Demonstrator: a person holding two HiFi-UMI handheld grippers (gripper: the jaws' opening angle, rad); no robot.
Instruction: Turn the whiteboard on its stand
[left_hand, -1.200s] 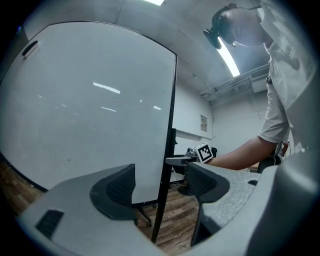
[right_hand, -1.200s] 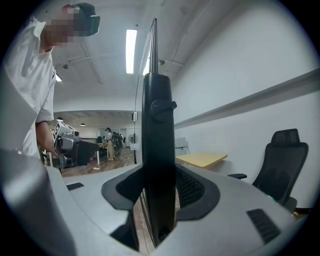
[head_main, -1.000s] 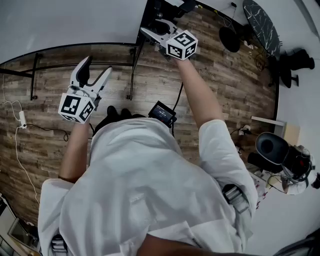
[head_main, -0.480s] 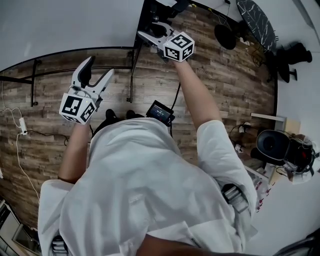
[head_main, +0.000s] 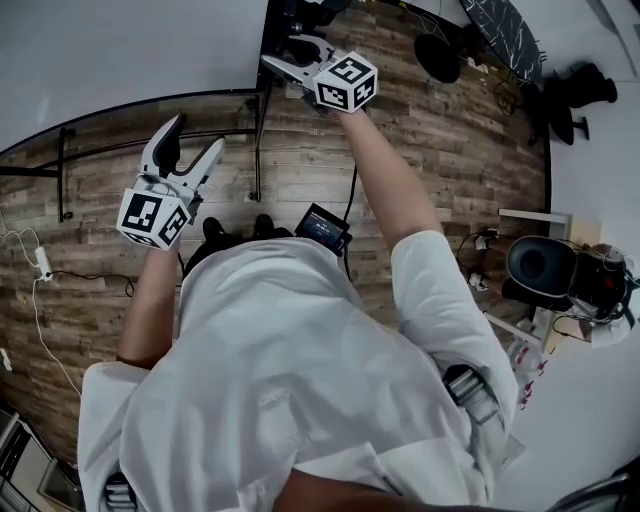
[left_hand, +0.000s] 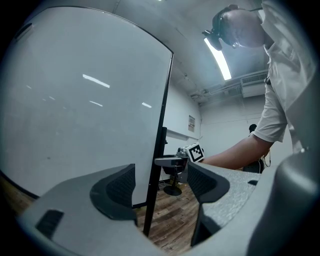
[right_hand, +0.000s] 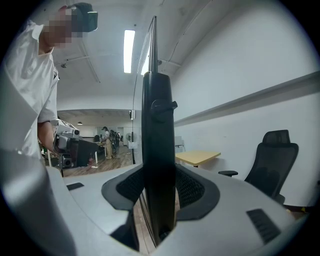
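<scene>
The whiteboard fills the top left of the head view as a pale sheet with a black frame. It also spans the left gripper view, where the whiteboard ends in a black side edge. My right gripper is shut on the board's black side upright, and both pads press on it in the right gripper view. My left gripper hangs open in front of the board's face, touching nothing. Its empty jaws frame the board's edge further off.
The stand's black floor bars lie on the wood floor under the board. A cable and power strip sit at the left. Office chairs and a dark round table stand to the right. A desk and chair stand behind the board.
My right gripper has moved left and away from me with the upright in its grip, and the board's side edge has shifted left with it. The left gripper has hardly moved.
</scene>
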